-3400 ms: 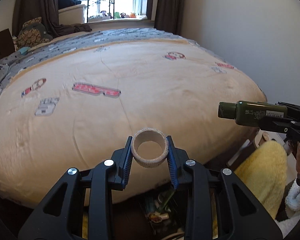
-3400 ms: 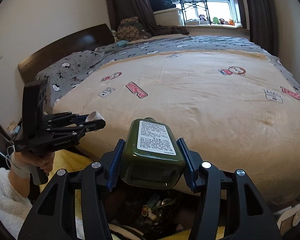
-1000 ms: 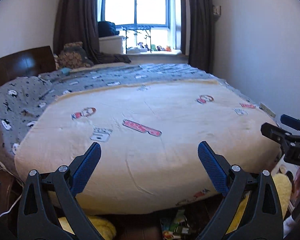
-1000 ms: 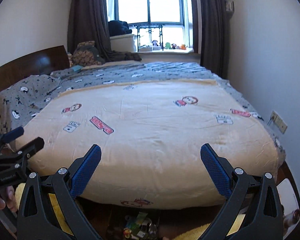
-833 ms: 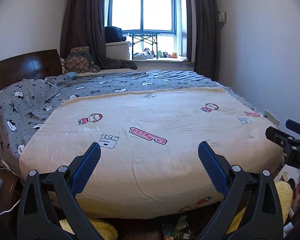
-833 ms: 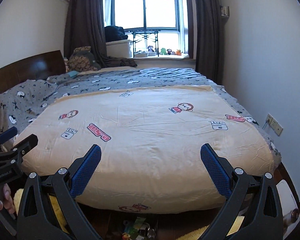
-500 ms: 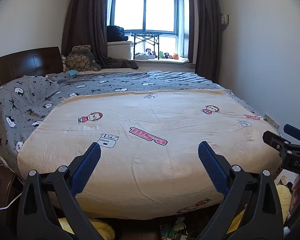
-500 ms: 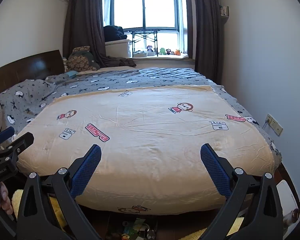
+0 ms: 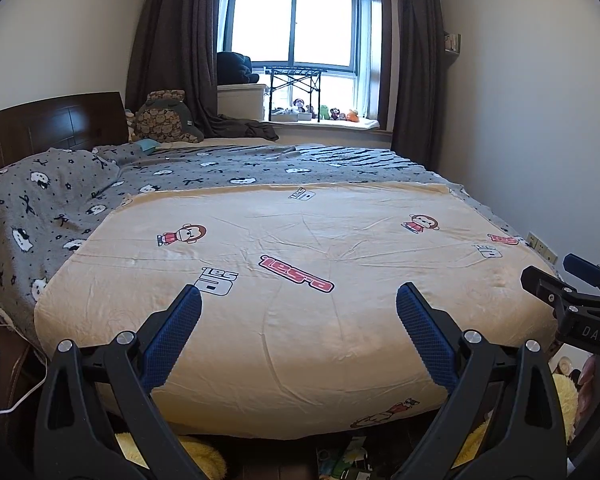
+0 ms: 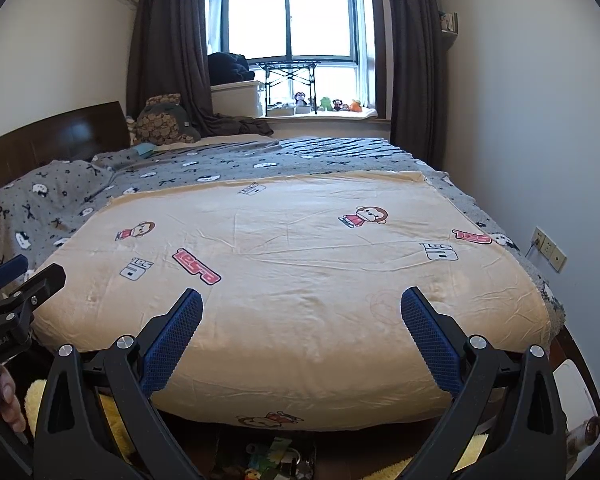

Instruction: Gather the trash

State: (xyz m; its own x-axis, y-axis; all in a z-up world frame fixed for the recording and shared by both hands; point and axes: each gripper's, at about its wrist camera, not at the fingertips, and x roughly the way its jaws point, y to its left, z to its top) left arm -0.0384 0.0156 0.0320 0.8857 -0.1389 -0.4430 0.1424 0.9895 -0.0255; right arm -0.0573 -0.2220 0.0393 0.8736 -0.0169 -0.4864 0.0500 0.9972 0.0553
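Note:
My left gripper (image 9: pixel 298 300) is open wide and empty, held above the near edge of the bed. My right gripper (image 10: pixel 302 304) is also open wide and empty beside it. The right gripper shows at the right edge of the left wrist view (image 9: pixel 572 292), and the left gripper at the left edge of the right wrist view (image 10: pixel 16 280). A bin of mixed trash (image 10: pixel 276 460) sits on the floor below the bed's near edge, between the fingers; it also shows in the left wrist view (image 9: pixel 344 462). No trash lies on the cream blanket (image 9: pixel 300 248).
A grey patterned blanket (image 9: pixel 60 208) covers the far part of the bed by the dark headboard (image 9: pixel 48 128). Yellow fluffy rugs (image 9: pixel 196 452) lie on the floor. A wall with sockets (image 10: pixel 548 248) is at the right. A window sill with toys (image 9: pixel 320 114) is at the back.
3.4 s ago the left gripper held a cardboard roll and the right a green bottle above the bin; both have let go and opened. Both grippers have since risen and tilted up slightly.

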